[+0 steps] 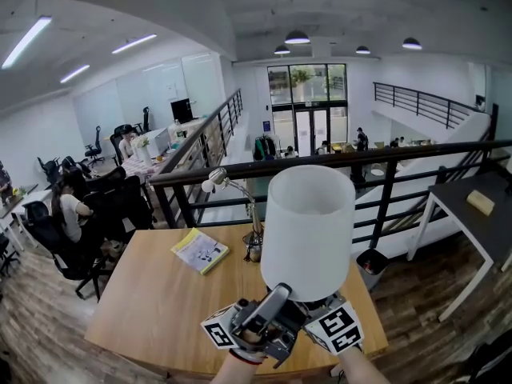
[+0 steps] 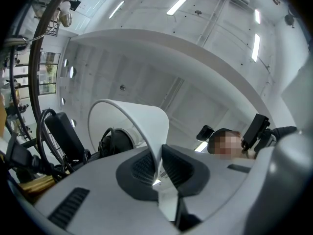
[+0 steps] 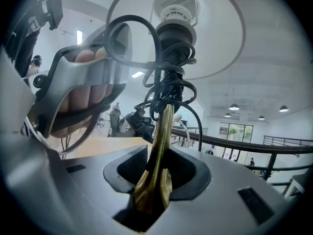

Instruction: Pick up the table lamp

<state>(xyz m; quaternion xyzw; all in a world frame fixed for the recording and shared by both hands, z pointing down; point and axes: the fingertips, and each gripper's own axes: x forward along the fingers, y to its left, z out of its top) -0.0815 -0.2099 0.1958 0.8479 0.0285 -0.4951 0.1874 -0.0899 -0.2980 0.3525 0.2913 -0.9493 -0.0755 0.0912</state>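
The table lamp is lifted above the wooden table (image 1: 152, 294), and its white shade (image 1: 308, 230) fills the middle of the head view. My left gripper (image 2: 157, 163) points steeply up and is shut on the lower rim of the shade (image 2: 142, 119). My right gripper (image 3: 157, 168) lies about level and is shut on the lamp's brass stem (image 3: 160, 131). A black cord (image 3: 168, 89) is coiled round the stem below the bulb socket (image 3: 176, 13). In the head view both marker cubes (image 1: 336, 328) sit just under the shade, which hides the stem.
A yellow booklet (image 1: 200, 250) and a small gooseneck desk lamp (image 1: 220, 180) are on the table's far side. A black railing (image 1: 344, 158) runs right behind the table. A dark side table (image 1: 472, 198) stands at the right, and people sit at desks at the left (image 1: 72, 210).
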